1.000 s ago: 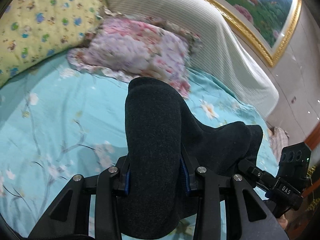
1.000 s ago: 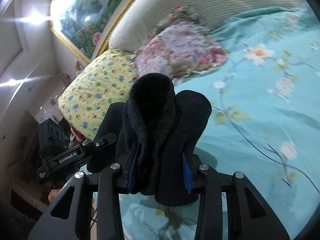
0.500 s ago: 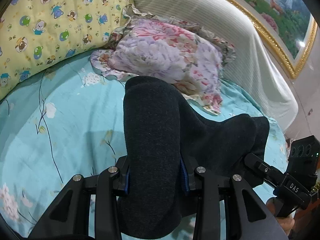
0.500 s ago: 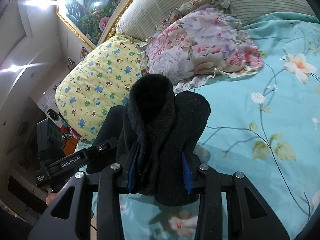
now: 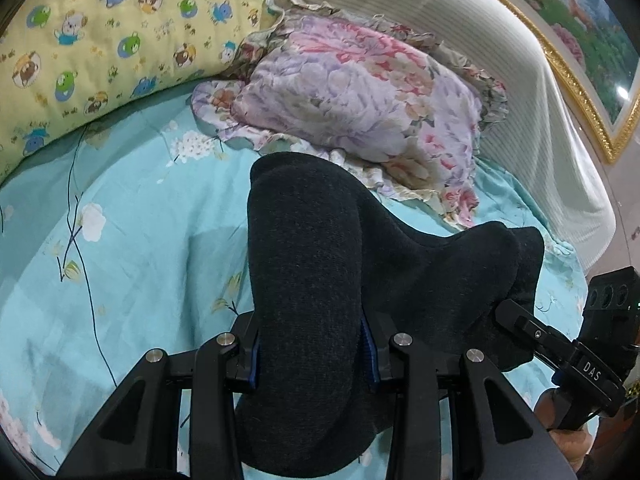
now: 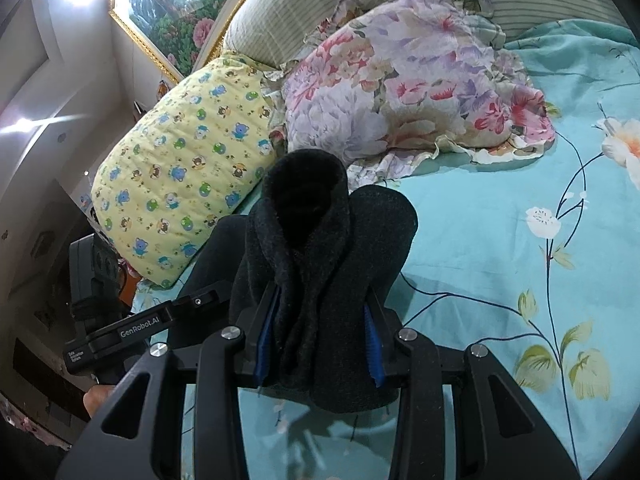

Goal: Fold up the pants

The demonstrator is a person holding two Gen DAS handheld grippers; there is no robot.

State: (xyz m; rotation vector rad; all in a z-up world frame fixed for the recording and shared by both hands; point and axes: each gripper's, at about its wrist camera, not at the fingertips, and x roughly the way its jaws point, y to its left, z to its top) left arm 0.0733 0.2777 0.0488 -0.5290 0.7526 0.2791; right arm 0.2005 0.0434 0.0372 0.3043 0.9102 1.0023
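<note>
Sharp fisheye views, ceiling-light glare

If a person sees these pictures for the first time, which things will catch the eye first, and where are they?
First comes the dark pants, bunched thick between the blue pads of the left gripper and also of the right gripper, low in the middle of each view. Behind them lies a bright turquoise flowered bedsheet. At its far end a pink floral pillow rests beside a yellow cartoon-print pillow.

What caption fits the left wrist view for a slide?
Left claw shut on dark pants above a teal floral bedsheet.
</note>
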